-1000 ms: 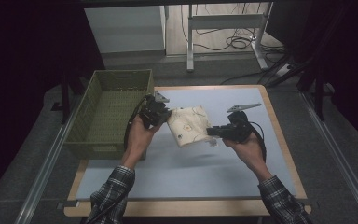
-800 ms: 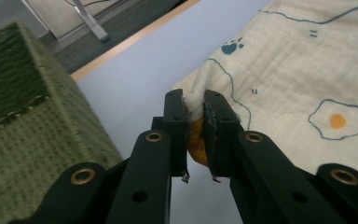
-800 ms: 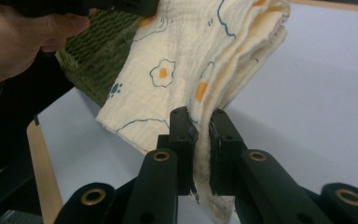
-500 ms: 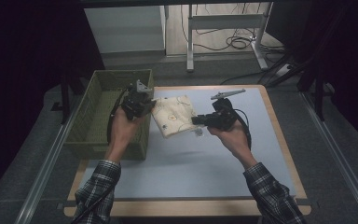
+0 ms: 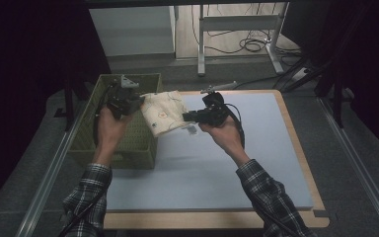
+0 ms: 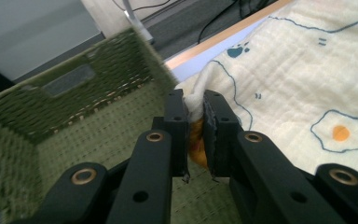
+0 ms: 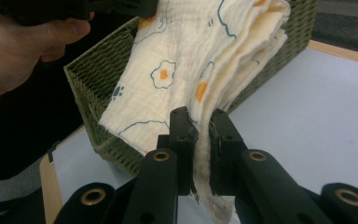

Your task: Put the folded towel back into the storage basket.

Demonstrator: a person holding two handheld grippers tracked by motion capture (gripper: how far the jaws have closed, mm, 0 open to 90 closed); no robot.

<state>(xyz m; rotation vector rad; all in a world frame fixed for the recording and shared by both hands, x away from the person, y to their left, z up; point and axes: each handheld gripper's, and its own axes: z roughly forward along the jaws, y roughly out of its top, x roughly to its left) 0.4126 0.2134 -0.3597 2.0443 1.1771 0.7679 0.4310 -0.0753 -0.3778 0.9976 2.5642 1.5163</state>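
I had the folded cloth [image 5: 164,113] up in the air between both grippers, cream muslin printed with fried eggs and a blue paw. It hung half over the green woven basket [image 5: 123,143] and half over the pale blue table mat [image 5: 237,163], touching neither as far as I could tell from the high view.

My left gripper [image 5: 126,101] sat above the basket's open top, jaws pressed together on the cloth's corner. In the left gripper view that gripper [image 6: 194,109] had a bunched white edge of the cloth [image 6: 298,88] pinched between its pads, with a bit of orange print showing in the narrow slit below. The basket [image 6: 65,121] lay underneath and to the left there, its woven floor and a handle slot in the far wall in sight, slightly blurred.

My right gripper [image 5: 193,117] held the opposite lower edge, out over the mat just beside the basket's right wall. In the right gripper view the gripper [image 7: 199,126] was clamped on the stacked layers of the fold, the cloth [image 7: 182,60] rising away from the jaws toward the other hand [image 7: 23,42] at the upper left. The basket [image 7: 98,74] stood behind the cloth, with the mat [image 7: 317,112] to the right and the table's wooden edge [image 7: 49,191] at the lower left.

Both plaid sleeves [image 5: 271,197] reached in from the bottom of the high view.
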